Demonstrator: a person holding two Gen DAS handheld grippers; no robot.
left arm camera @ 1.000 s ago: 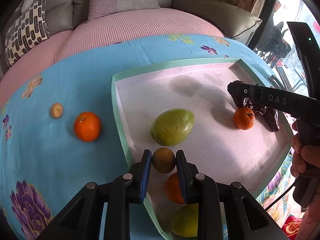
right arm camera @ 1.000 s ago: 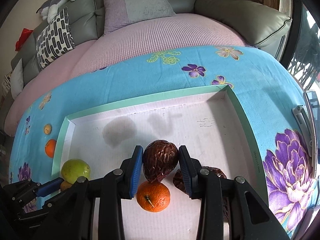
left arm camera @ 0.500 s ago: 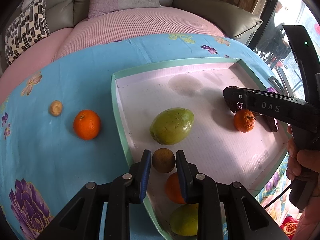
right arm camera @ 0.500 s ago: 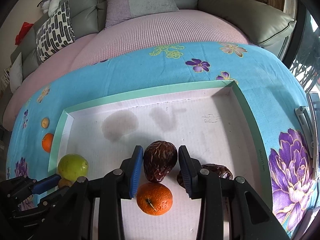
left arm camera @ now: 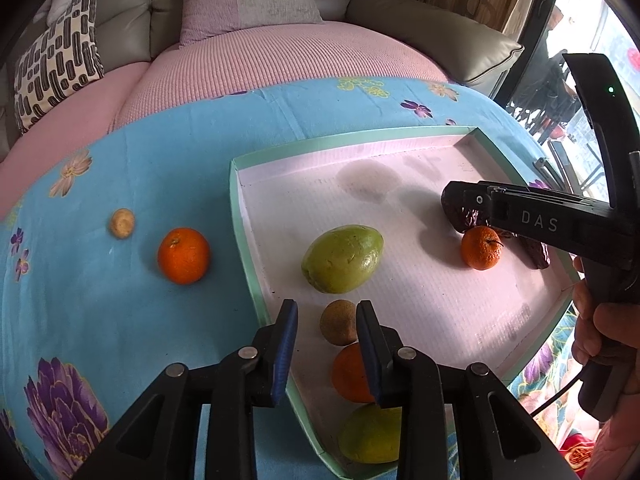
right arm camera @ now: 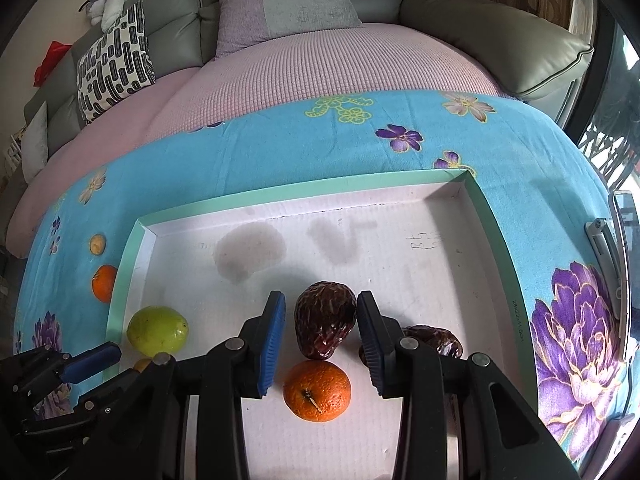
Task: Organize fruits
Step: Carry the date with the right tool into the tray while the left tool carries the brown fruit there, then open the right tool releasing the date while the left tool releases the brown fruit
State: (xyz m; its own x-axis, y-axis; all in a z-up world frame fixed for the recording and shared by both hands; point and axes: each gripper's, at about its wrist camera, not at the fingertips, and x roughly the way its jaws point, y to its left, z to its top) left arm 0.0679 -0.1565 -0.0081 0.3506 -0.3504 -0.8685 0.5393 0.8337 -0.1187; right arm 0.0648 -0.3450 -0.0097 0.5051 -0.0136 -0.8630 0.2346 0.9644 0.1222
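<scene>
My left gripper (left arm camera: 326, 340) is open above the near left corner of the green-rimmed tray (left arm camera: 236, 216). A small brown round fruit (left arm camera: 339, 322) lies on the tray floor between its fingers, close to the right pad. My right gripper (right arm camera: 322, 320) is open over a dark brown wrinkled fruit (right arm camera: 324, 320) that rests on the tray, with a gap at the left pad. A tangerine (right arm camera: 317, 390) lies just in front of it and a second dark fruit (right arm camera: 436, 340) to its right. A green mango (left arm camera: 342, 258) sits mid-tray.
On the blue flowered cloth left of the tray lie an orange (left arm camera: 183, 255) and a small tan fruit (left arm camera: 122, 223). Another orange (left arm camera: 350, 372) and a green fruit (left arm camera: 370, 434) sit in the tray under my left gripper. A pink sofa stands behind.
The left fingers have spread slightly off the small brown fruit. Both grippers have drawn back a little, so the fruits between their fingers look smaller.
</scene>
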